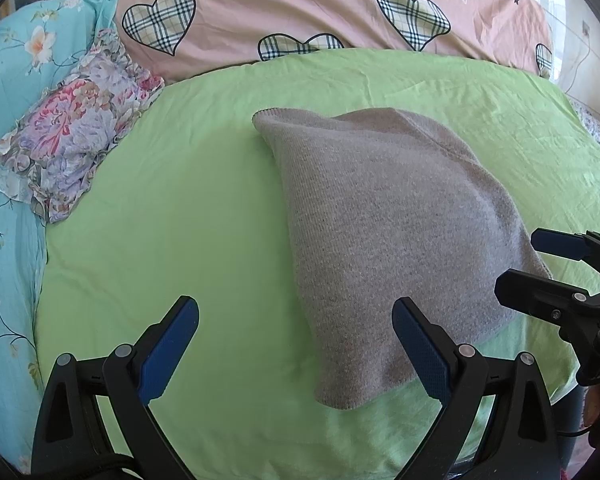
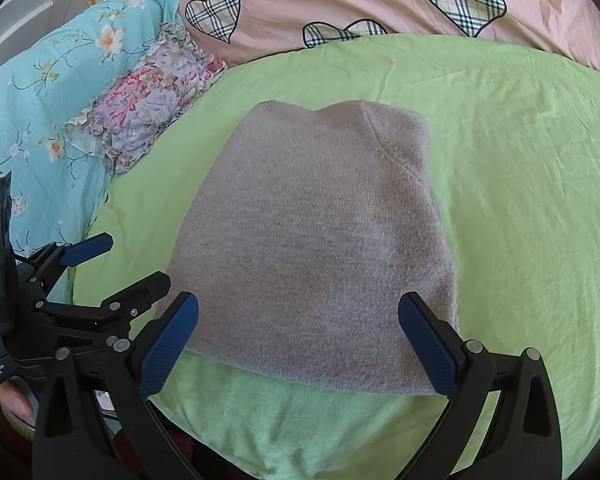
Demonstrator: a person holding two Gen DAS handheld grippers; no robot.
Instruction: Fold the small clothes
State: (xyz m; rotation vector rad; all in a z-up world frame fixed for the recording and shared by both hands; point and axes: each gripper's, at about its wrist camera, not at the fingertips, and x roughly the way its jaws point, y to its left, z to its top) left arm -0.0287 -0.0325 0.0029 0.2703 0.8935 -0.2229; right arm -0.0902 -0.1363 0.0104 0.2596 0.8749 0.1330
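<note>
Hovering grippers: the left black two-finger gripper with blue ribbed pads (image 1: pixel 296 344) and the right black two-finger gripper with blue ribbed pads (image 2: pixel 298 340) both hang above the near edge of the bed, jaws spread wide and gripping nothing, likely so either can come down on a hem.
Left gripper's reach: its right finger overlaps the garment's near left corner in its own view; whether it touches the cloth I cannot tell.
Task thing: the grey knitted garment, folded into a rough rectangle (image 2: pixel 316 240), lies flat on the light green bedsheet (image 2: pixel 520 200), a curved seam showing near its far right corner.
Likely reason: it appears already folded over, so one more fold may remain.
Surroundings: a small floral ruffled pillow (image 1: pixel 72 132) sits well left, a pink quilt with plaid hearts (image 1: pixel 300 0) beyond.
</note>
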